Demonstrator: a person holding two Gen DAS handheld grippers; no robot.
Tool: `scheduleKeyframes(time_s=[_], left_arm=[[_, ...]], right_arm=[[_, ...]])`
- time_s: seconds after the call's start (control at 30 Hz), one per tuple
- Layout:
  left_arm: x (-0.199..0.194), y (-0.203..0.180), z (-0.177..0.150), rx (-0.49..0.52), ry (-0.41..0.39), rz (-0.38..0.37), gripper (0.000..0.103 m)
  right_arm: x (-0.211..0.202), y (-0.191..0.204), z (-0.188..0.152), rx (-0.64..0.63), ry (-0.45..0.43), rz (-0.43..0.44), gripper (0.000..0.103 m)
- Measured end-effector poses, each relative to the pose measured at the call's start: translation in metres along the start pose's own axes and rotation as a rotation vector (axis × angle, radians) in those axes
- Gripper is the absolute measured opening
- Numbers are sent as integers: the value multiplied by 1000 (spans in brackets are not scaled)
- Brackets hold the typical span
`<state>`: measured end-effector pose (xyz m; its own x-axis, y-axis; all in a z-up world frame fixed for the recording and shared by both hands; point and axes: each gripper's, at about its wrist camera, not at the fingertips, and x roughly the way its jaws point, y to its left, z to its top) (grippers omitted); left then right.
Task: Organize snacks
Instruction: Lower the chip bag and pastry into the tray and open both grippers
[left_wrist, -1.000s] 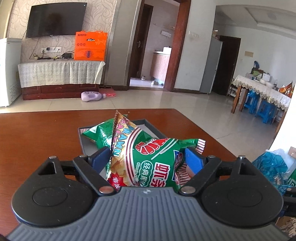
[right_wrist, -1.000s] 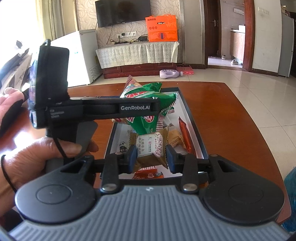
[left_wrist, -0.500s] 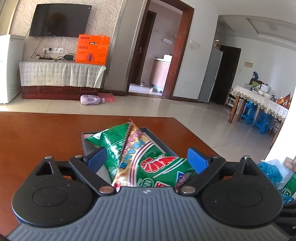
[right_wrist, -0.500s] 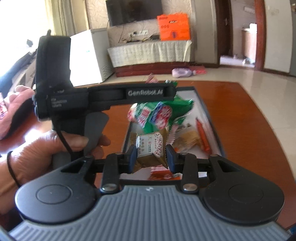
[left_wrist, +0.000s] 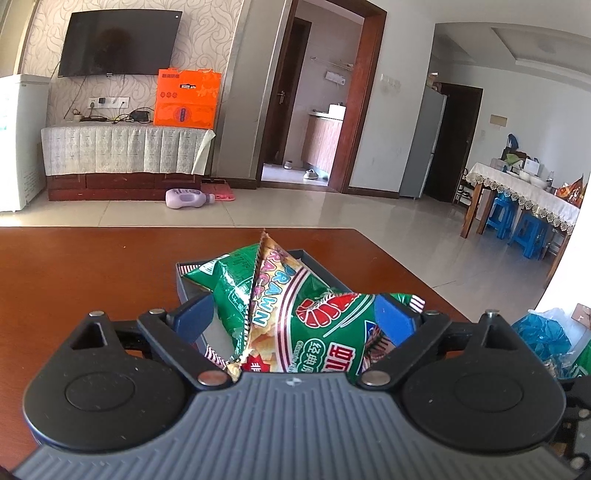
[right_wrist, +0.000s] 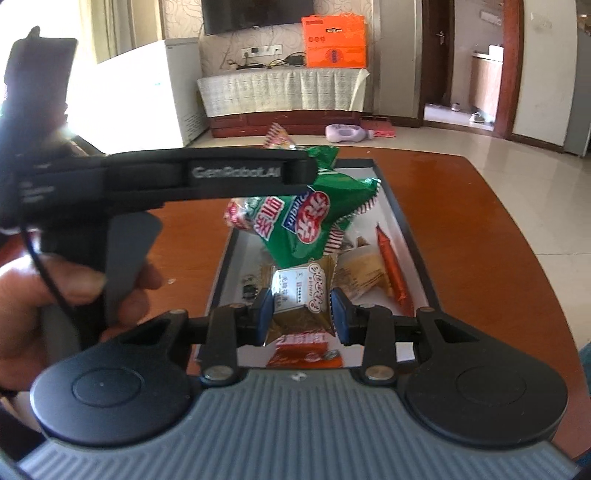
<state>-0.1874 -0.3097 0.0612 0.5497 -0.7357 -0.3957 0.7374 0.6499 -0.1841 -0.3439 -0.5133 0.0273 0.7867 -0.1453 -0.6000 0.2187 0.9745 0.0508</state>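
Observation:
My left gripper (left_wrist: 295, 317) is shut on a green prawn cracker bag (left_wrist: 295, 314) and holds it above the dark tray (left_wrist: 325, 269). In the right wrist view the same bag (right_wrist: 306, 221) hangs over the tray (right_wrist: 402, 218), under the left gripper's body (right_wrist: 207, 173). My right gripper (right_wrist: 302, 314) is shut on a small gold and white snack packet (right_wrist: 301, 295) over the tray's near end. In the tray lie an orange stick packet (right_wrist: 391, 266), a tan wrapper (right_wrist: 365, 273) and a red packet (right_wrist: 303, 354).
The tray rests on a brown wooden table (right_wrist: 480, 240) whose right edge drops to tiled floor. A blue plastic bag (left_wrist: 543, 332) sits off the table's right side. A person's hand (right_wrist: 55, 295) holds the left gripper's handle.
The left gripper has closed again on the prawn cracker bag after opening half a second ago, and the bag sits higher over the tray. The right gripper still holds the small packet.

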Motion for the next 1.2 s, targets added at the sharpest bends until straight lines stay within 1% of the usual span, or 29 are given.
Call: scheduleKeyframes(time_s=[0.07,0.23,0.63,0.83,1.2], left_arm=[[1,0,1,1,3,3,96],[-1,-5,-2,16,13,5,96],[-3,-23,-11,70,44,0,96],[-3,-24,-12,77,53,7,96],[-5,-28,-10,89,61,4,96]], right_arm=[[2,-1,0,1,4,-9,37],[0,2,-1,-8,-9,30,37],[3,-4,-2,20,-5,26,39],[-3,-5,-4,25,-30,31,40],[-3,0,-4,-8,-5,49,40]])
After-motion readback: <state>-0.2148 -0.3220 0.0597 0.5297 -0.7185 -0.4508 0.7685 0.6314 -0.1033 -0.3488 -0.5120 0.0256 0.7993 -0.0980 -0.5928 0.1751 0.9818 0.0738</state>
